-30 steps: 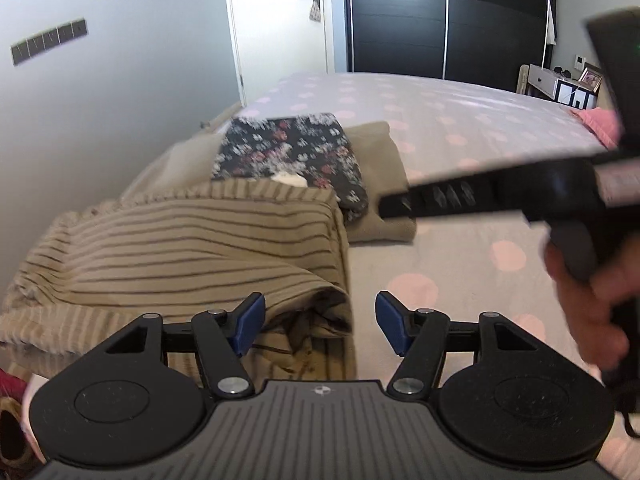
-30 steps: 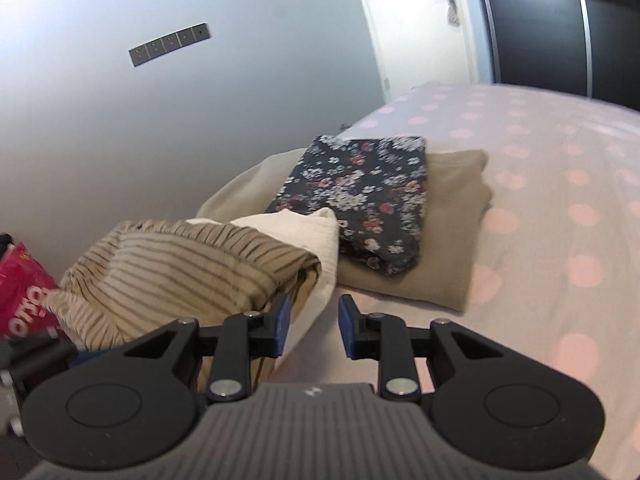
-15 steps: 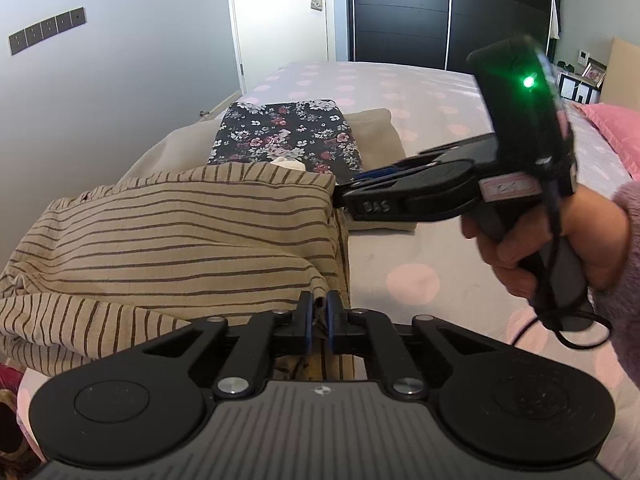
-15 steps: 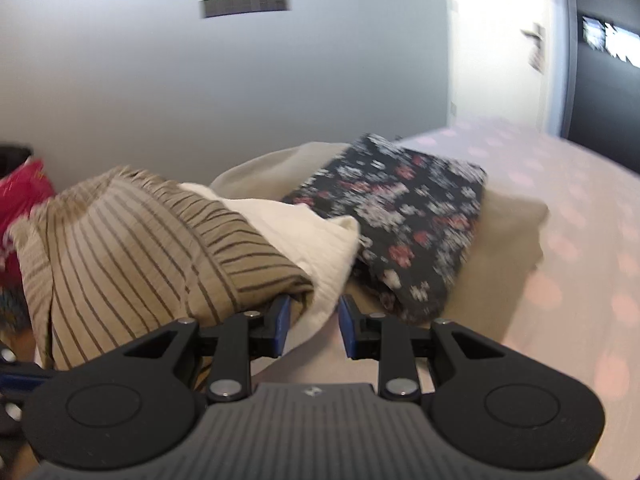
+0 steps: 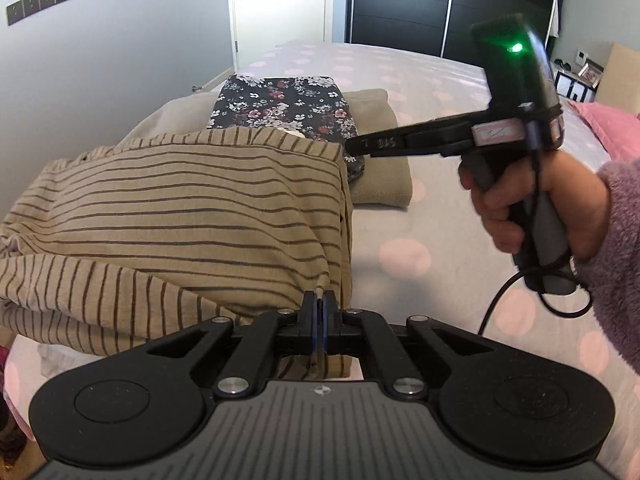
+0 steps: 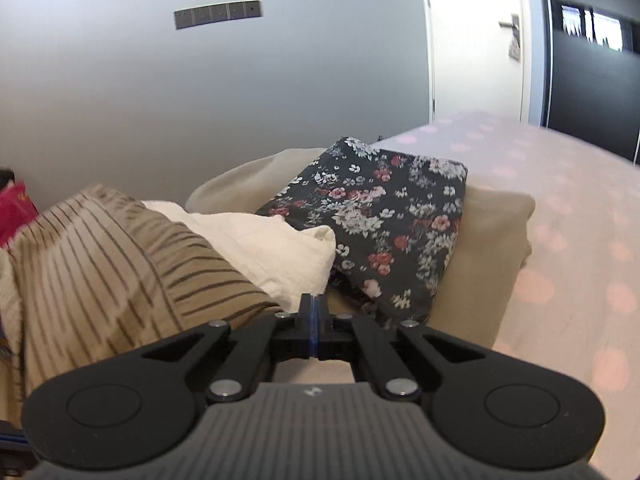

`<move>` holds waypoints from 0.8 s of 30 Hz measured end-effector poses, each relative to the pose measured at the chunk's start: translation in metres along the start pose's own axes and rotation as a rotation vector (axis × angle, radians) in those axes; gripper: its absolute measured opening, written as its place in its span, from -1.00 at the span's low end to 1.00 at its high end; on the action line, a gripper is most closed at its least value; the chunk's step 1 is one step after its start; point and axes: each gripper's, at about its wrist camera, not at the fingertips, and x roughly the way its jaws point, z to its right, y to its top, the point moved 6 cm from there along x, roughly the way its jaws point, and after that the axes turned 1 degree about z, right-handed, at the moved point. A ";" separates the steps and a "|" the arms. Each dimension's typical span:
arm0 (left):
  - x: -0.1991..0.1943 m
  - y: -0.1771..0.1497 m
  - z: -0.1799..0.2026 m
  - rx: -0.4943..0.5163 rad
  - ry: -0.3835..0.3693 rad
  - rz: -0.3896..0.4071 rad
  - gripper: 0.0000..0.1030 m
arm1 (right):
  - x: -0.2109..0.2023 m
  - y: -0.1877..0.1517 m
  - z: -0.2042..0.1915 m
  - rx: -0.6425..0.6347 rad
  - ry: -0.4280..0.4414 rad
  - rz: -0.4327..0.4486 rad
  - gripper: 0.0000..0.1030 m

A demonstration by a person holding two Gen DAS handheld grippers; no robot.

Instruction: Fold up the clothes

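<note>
Pale bedding dotted with pink spots covers the bed [image 5: 400, 216], which runs back toward a white door and dark wardrobe fronts beside a grey wall. On the bed's near left edge lies the striped garment [image 5: 180, 216], a tan cloth with thin dark brown lines, loosely bunched and rumpled, its right edge hanging in a vertical fold. The left gripper [image 5: 319, 304] has its fingers pressed together on a small ridge of that striped cloth at the lower right corner. The right gripper [image 6: 314, 308] has just been closing; its fingers now stand fully together at the upper right corner of the same garment, but whether cloth sits between them cannot be told from either view. A person's hand [image 5: 516, 204] in a fuzzy mauve sleeve holds that gripper's handle, where a green light glows. Just under the striped garment's far edge shows a cream cloth [image 6: 264, 248]. Behind it, a folded dark floral garment [image 6: 380, 220] lies on top of a folded beige one [image 6: 492, 240]. A pink pillow [image 5: 612, 128] rests at the far right.
</note>
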 end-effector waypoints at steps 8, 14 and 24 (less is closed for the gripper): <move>-0.034 0.002 -0.012 0.029 -0.035 0.143 -0.41 | -0.042 -0.017 -0.023 0.069 0.078 -0.005 -0.89; -0.031 -0.005 -0.020 0.139 0.050 0.152 -0.38 | -0.065 -0.038 -0.046 0.201 0.183 -0.049 -0.71; -0.012 -0.013 -0.005 0.322 0.162 0.146 -0.38 | -0.055 -0.031 -0.049 0.306 0.148 -0.034 -0.43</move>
